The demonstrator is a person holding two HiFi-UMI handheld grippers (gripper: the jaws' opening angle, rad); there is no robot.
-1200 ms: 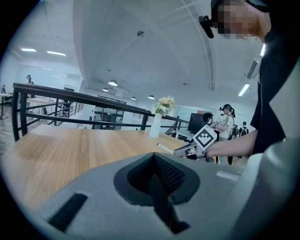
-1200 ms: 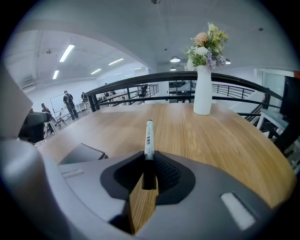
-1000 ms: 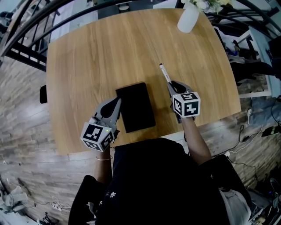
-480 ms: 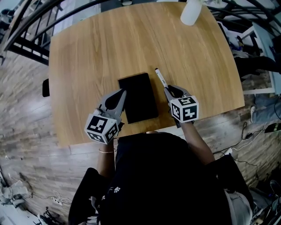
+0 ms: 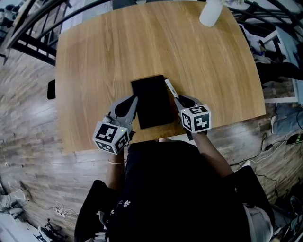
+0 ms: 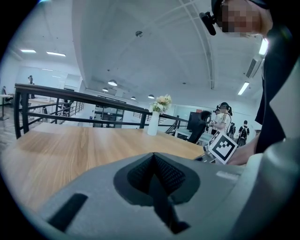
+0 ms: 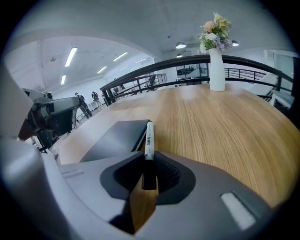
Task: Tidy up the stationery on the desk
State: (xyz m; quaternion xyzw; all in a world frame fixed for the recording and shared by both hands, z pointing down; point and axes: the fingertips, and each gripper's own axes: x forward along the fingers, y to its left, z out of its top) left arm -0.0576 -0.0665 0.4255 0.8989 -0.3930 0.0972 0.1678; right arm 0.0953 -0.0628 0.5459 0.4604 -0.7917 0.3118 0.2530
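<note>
Marker pen and black notebook, both at the near edge of a wooden surface, with a pair of tongs at either side.

Right tongs: clamped on the dark end of the marker pen, whose white printed barrel points away from the person, tip raised, just beside the notebook's right edge; whether barrel and cover touch cannot be told. Left tongs: pressed together with nothing between them, tips at the notebook's left edge near its lower corner. The black notebook lies flat and closed between the two pairs of tongs, its long sides running away from the person. White vase with pale flowers stands upright at the far right edge of the surface, well apart from the stationery.
</note>
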